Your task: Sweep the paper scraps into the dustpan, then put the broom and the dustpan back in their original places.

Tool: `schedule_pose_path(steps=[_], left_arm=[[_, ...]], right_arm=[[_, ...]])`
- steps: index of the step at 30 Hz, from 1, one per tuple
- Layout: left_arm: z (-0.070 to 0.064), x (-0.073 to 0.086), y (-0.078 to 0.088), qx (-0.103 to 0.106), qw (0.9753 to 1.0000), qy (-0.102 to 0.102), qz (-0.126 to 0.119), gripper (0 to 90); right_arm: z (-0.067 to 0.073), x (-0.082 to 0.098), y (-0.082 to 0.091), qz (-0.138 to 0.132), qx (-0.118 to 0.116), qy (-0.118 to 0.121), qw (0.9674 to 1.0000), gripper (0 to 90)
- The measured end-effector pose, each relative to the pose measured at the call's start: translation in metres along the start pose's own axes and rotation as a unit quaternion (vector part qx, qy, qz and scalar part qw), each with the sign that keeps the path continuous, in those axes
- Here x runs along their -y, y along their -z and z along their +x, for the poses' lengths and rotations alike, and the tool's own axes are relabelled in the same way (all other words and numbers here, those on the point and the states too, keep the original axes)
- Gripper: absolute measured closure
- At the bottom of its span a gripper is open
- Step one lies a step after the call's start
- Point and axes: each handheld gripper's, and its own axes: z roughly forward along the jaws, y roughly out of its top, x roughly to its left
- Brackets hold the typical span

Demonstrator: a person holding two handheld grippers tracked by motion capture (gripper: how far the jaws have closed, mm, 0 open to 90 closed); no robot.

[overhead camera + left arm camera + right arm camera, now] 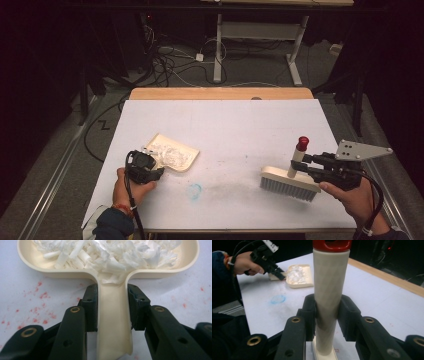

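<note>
One heap of white paper shreds fills the cream dustpan at the table's left, its handle pinched by the left gripper. The right gripper clamps the brush handle upright. Keeping the pan level should prevent spills. White tabletop, faint blue smudge; beyond it a dark floor with cables.
</note>
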Motion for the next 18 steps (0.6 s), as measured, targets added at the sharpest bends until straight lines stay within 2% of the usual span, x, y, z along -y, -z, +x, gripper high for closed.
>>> schedule_pose_path(steps=[4,7,10,11,13,14,16,18], left_arm=[[0.002,0.000,-0.004,-0.004,0.9999,0.014,-0.002,62.8],[0.004,0.000,-0.005,-0.009,0.9993,0.035,-0.011,62.1],[-0.002,-0.001,-0.007,-0.009,0.9990,0.042,-0.011,53.8],[-0.007,-0.001,-0.005,-0.009,0.9992,0.037,-0.013,50.3],[-0.018,0.002,-0.001,-0.006,0.9998,0.014,-0.015,46.2],[-0.021,0.004,0.001,-0.003,0.9997,0.012,-0.020,44.3],[-0.024,0.006,0.004,0.003,0.9997,0.003,-0.024,43.2],[-0.026,0.009,0.008,-0.005,0.9994,-0.006,-0.033,41.5]], right_arm=[[-0.007,0.000,-0.011,0.013,-0.002,0.002,0.9999,70.5],[-0.020,0.002,-0.020,0.004,-0.004,-0.017,0.9998,70.4],[-0.030,0.000,-0.027,0.003,0.002,-0.026,0.9997,69.7],[-0.034,0.000,-0.031,0.002,0.006,-0.028,0.9996,69.2],[-0.042,-0.001,-0.038,0.002,0.018,-0.038,0.9991,67.8],[-0.046,-0.001,-0.040,0.003,0.024,-0.041,0.9989,67.3],[-0.051,-0.002,-0.045,0.008,0.035,-0.045,0.9984,65.8],[-0.056,-0.004,-0.052,0.015,0.059,-0.042,0.9972,65.0]])
